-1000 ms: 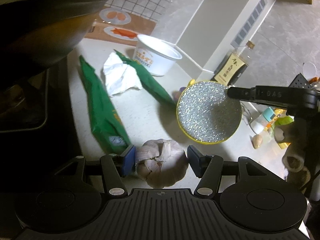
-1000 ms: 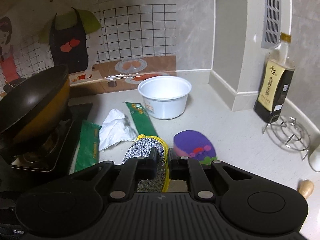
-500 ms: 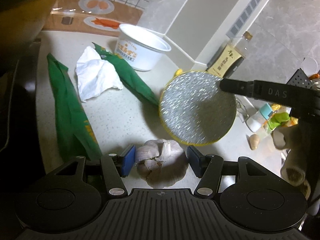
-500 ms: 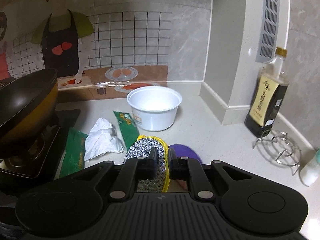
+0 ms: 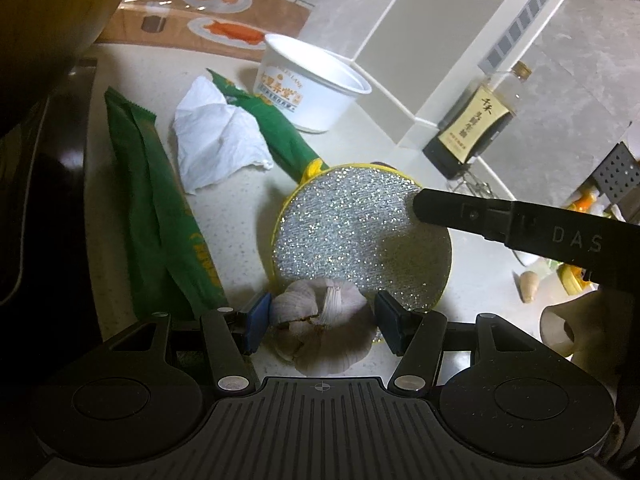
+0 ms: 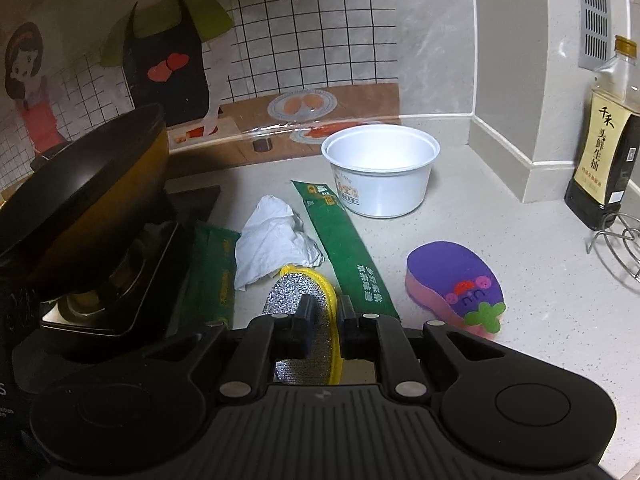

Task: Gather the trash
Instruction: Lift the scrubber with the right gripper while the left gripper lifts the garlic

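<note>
My left gripper [image 5: 320, 318] is shut on a garlic bulb [image 5: 324, 328] and holds it over the counter. My right gripper [image 6: 326, 312] is shut on a round silver scouring pad with a yellow rim [image 6: 300, 300]; the pad also shows in the left wrist view [image 5: 356, 236], held on edge. On the counter lie a crumpled white tissue [image 6: 272, 244], two green wrappers [image 6: 348, 256] [image 6: 212, 272] and a white plastic bowl [image 6: 380, 168]. The left wrist view shows the tissue [image 5: 216, 140], a wrapper [image 5: 160, 216] and the bowl [image 5: 312, 84].
A black wok [image 6: 80, 192] sits on the stove at the left. A purple sponge [image 6: 456, 280] lies right of the wrappers. A soy sauce bottle [image 6: 608, 140] and a wire trivet [image 6: 616, 248] stand at the right by the wall.
Both grippers kept their hold. The left gripper shifted right and away from the wok. The right gripper rose and pulled back, uncovering the purple sponge.
</note>
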`<state>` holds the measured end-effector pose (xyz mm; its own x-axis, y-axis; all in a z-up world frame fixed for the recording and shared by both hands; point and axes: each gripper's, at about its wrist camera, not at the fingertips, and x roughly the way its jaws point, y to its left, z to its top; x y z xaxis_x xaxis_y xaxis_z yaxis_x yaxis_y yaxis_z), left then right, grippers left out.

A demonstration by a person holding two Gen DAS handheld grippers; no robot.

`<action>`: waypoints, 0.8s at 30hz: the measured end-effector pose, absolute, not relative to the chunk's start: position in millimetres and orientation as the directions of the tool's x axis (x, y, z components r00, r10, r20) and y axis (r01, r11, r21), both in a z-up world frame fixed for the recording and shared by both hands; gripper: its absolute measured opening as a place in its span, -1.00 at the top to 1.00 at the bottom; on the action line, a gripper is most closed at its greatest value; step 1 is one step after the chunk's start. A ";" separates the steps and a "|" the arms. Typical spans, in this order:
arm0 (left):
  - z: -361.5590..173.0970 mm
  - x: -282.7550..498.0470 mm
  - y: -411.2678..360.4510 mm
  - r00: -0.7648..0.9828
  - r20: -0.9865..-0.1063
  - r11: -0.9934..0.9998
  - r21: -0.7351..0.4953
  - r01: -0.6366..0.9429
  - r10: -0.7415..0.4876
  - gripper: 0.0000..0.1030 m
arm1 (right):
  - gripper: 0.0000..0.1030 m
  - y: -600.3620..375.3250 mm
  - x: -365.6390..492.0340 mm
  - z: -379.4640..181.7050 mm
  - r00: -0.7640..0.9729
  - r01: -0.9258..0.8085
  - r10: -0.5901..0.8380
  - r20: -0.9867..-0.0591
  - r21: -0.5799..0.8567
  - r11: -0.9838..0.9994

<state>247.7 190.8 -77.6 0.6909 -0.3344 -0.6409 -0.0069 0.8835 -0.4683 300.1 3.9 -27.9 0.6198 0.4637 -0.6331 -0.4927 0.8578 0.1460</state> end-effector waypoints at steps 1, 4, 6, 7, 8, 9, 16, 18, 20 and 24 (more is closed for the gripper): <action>-77.8 247.9 191.0 0.690 -0.643 0.884 -0.468 -0.008 -0.333 -0.21 | 0.74 2.2 302.1 -28.4 0.612 -0.488 0.471 -0.635 0.166 0.857; -78.1 246.5 192.8 0.689 -0.645 0.883 -0.470 -0.016 -0.331 -0.21 | 0.73 -6.4 308.7 -27.9 0.575 -0.479 0.523 -0.629 0.260 0.839; -77.5 244.8 194.3 0.690 -0.647 0.883 -0.468 -0.024 -0.325 -0.21 | 0.73 -10.4 310.7 -27.7 0.549 -0.479 0.561 -0.620 0.318 0.818; -76.8 242.7 195.5 0.689 -0.650 0.884 -0.467 -0.029 -0.321 -0.21 | 0.73 -11.7 310.6 -27.9 0.533 -0.485 0.583 -0.612 0.344 0.804; -76.1 241.1 196.6 0.689 -0.652 0.884 -0.467 -0.034 -0.318 -0.21 | 0.73 -11.7 309.6 -28.2 0.520 -0.494 0.604 -0.605 0.364 0.790; -74.7 237.4 198.1 0.689 -0.654 0.885 -0.464 -0.040 -0.312 -0.21 | 0.73 -11.0 307.8 -28.4 0.507 -0.505 0.620 -0.599 0.377 0.776; -66.4 214.8 210.4 0.700 -0.655 0.886 -0.459 -0.070 -0.284 -0.21 | 0.53 13.6 285.8 -33.6 0.458 -0.599 0.636 -0.622 0.312 0.737; -66.8 212.4 213.0 0.699 -0.660 0.887 -0.455 -0.080 -0.276 -0.21 | 0.51 23.1 284.0 -41.3 0.458 -0.596 0.607 -0.649 0.282 0.751; -66.3 209.6 214.3 0.697 -0.664 0.888 -0.451 -0.084 -0.271 -0.21 | 0.56 29.9 281.8 -45.3 0.475 -0.587 0.579 -0.663 0.252 0.770; -61.5 204.2 212.9 0.700 -0.661 0.893 -0.443 -0.076 -0.269 -0.21 | 0.71 25.6 275.1 -40.6 0.509 -0.565 0.561 -0.654 0.238 0.790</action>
<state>204.2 212.9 -61.5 0.7002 -0.2688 -0.6614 -0.0761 0.8930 -0.4435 275.1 25.6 -40.6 0.5085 0.5606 -0.6535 -0.5651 0.7899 0.2379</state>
